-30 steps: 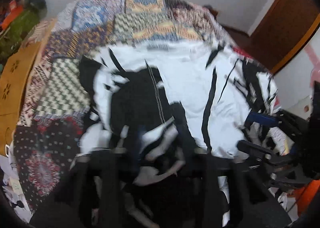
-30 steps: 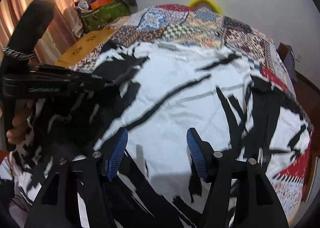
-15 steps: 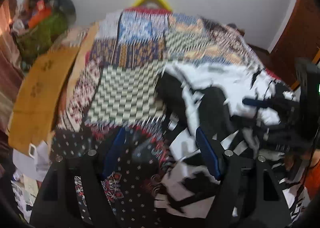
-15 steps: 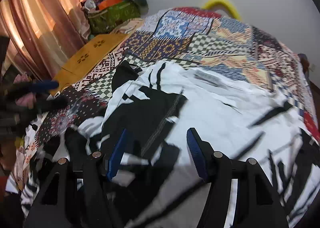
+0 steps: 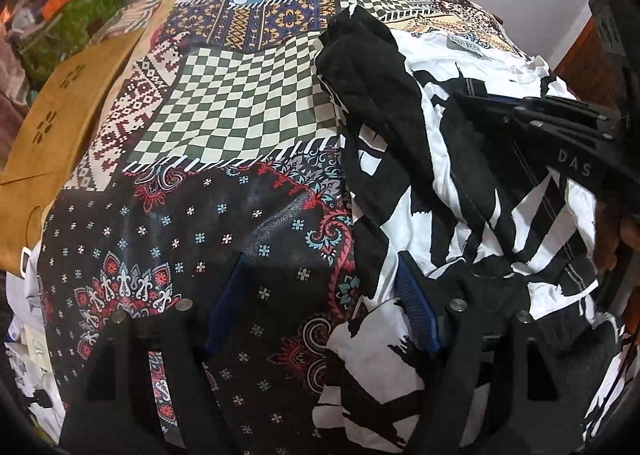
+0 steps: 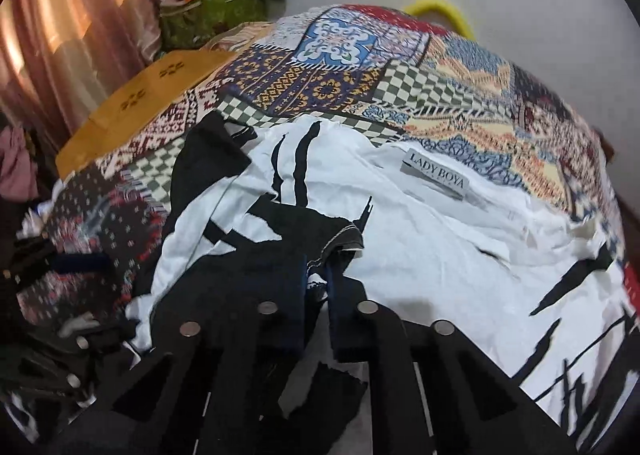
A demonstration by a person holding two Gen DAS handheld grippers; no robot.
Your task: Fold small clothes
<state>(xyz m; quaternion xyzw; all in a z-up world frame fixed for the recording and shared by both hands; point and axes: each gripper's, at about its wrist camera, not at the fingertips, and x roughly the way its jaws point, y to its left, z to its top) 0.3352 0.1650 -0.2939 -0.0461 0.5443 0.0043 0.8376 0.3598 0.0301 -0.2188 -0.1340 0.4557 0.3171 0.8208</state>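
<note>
— Reading the sewn-in label (image 6: 436,178) first: "LADY BOYA" can be made out in dark capitals on a grey patch, with a smaller line beneath that is too fine to be read. It is stitched to the black-and-white garment (image 6: 440,255), which is spread across the patchwork bedspread (image 5: 248,95).

— And where is the garment found relative to the claws?

— A dark hemmed fold of it is pinched by the right gripper (image 6: 318,283); its jaws have just been closing and are now seen pressed together on the cloth, near the garment's middle. The left gripper (image 5: 320,303) is held with its jaws wide apart, having just been opening. Nothing is clamped there: the garment's left edge is seen beside its right finger (image 5: 416,311), while bare bedspread is framed between the two blue pads.

— Any other writing?

— "DAS" is printed on the black arm of the right gripper as seen from the left wrist view (image 5: 576,163); the letters after that are cut off by the picture's edge.

— What is hard to make out?

— The garment's lower part is hidden behind the gripper bodies. A green bag (image 6: 212,19) and a tan board (image 5: 60,111) are seen past the bed, with the bag's contents blurred. Part of a hand (image 5: 628,235) is glimpsed at the right margin.
</note>
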